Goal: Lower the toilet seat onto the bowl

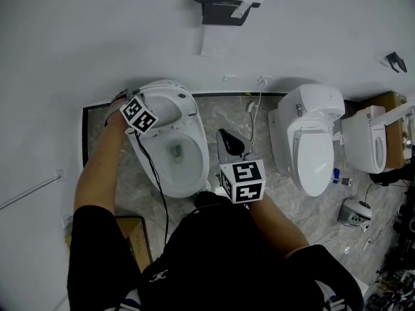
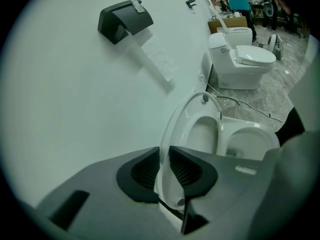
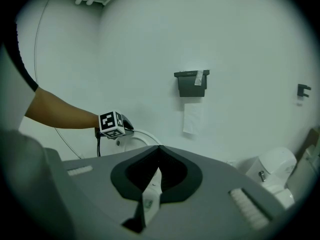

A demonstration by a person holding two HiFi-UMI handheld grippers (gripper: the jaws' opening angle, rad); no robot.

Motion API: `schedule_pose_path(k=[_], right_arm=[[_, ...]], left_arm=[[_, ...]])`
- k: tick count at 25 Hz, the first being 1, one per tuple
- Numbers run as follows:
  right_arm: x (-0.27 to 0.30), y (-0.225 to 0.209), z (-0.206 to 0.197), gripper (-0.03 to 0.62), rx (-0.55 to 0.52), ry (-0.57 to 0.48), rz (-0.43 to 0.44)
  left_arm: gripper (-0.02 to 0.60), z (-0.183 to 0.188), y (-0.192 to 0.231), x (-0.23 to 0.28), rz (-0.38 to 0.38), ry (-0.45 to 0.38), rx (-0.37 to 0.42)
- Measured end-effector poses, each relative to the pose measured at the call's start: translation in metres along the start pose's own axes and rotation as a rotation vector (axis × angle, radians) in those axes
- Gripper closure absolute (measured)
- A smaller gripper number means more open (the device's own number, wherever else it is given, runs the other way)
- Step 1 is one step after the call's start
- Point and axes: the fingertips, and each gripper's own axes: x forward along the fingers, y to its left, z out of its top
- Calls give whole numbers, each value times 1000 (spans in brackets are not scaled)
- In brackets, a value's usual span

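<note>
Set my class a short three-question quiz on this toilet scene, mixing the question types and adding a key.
1. Multiple choice: what stands between the left gripper's jaws? A the toilet seat's rim; B a towel; C a brush.
2. True or false: the toilet seat lies flat on the bowl.
3. Short answer: what hangs from the black holder on the wall?
Key: 1 A. 2 False, it stands raised. 3 A strip of paper.
</note>
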Motion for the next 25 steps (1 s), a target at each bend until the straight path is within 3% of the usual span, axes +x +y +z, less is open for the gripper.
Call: schedule_pose_path(k=[9,13,18,25], right_arm=[[-9,11,4,585,-9,-19,33],[-17,17,3,585,-11,-29,42],[-28,27,0,585,-7,-37,44],[-52,51,-17,585,-19,-42,55]], left_arm=[[520,-1,-25,-25,-61,-18,63],[517,-5,-51,-41,-151,-15,104],[522,-10,-78,-62,-188,-19,173],[520,-21,-123,-92,-244,-40,196]])
